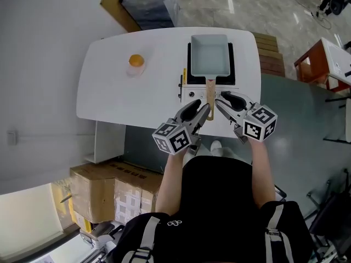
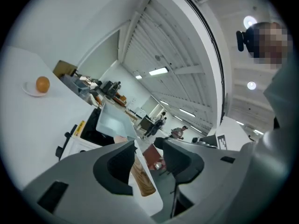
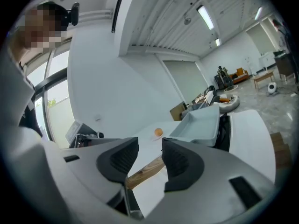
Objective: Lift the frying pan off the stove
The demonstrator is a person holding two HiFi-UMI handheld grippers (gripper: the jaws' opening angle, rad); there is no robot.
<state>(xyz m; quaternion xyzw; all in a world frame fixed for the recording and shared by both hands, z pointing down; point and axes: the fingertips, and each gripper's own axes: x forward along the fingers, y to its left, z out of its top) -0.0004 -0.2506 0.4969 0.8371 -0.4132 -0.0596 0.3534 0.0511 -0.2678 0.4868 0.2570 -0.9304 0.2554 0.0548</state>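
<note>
Pre-grasp: you're bracketing wooden handle [image 1: 210,95] with left hand-held gripper [image 1: 202,111] and right hand-held gripper [image 1: 224,101], both gaping, unclamped. Frying pan [image 1: 208,53] sitting on stove [image 1: 232,64]. Next likely needing: clamping handle, lifting level.

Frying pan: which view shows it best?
Head view: the whole frying pan shows from above on the stove. Left gripper view has it small and tilted beyond the jaws; right gripper view shows it side-on.

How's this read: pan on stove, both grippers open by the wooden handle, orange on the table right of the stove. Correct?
Wrong on the orange: head view shows it left of the stove; pan on stove, left gripper and right gripper open by the wooden handle.
</note>
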